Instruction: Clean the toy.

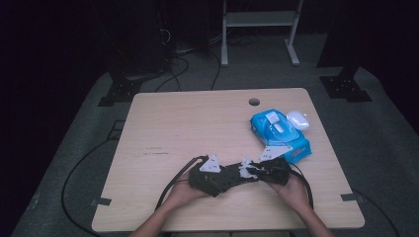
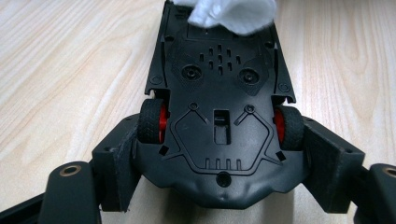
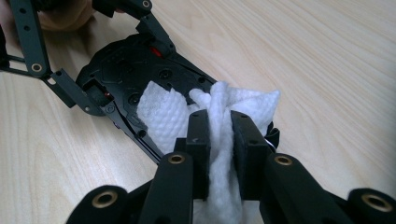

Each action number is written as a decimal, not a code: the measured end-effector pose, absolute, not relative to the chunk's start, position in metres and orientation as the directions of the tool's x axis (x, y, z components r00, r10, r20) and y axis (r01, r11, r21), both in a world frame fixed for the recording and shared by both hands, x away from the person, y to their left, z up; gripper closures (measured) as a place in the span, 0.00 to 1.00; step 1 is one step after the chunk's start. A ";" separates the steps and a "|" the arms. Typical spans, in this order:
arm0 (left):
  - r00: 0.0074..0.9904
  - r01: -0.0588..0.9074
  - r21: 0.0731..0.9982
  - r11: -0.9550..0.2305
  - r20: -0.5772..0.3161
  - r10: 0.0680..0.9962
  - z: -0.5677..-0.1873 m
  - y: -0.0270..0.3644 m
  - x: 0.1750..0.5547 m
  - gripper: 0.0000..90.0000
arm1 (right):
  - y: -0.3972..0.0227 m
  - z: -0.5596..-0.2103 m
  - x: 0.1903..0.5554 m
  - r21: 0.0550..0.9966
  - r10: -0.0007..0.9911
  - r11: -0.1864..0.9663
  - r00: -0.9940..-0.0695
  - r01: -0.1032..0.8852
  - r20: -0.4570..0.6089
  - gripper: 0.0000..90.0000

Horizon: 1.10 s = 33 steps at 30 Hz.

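Left gripper view shows us the toy car point(image 2: 219, 135) turned belly-up, clamped across its rear wheels by the left hand-held gripper point(image 2: 219, 154), whose jaws stand fairly wide because the car fills them. In the right gripper view, the right hand-held gripper point(image 3: 219, 135) is pinched nearly closed on a bunched white wipe point(image 3: 187, 116), and the wipe rests on the car's black underside toward its far end. In the high view we find all of this near the front edge of the desk point(image 1: 173, 118), a little right of its middle. We judge the main risk to be leverage: the car is held at one end only, so a firm push on the free end could pivot it between the pads or slip it out onto the desk. The wipe is gripped by a narrow fold, so dragging it across the ribs and screw wells of the chassis could snag it and pull it loose. Toward the right edge lies the blue wipe pack point(image 1: 279, 134), with a small white object point(image 1: 298, 120) touching its far side; both sit just behind the right hand, so a long outward stroke might nudge the pack. Nothing stands between the grippers and the car.
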<state>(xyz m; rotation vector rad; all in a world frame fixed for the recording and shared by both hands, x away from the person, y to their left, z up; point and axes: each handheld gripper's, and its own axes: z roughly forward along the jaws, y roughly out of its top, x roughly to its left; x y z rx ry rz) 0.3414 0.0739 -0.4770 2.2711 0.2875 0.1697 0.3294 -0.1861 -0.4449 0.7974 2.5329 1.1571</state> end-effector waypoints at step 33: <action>0.968 0.102 0.777 -0.621 0.068 0.243 -0.471 0.064 0.333 0.26 | -0.130 -0.440 0.311 0.791 0.411 0.559 -0.911 0.248 -0.004 0.87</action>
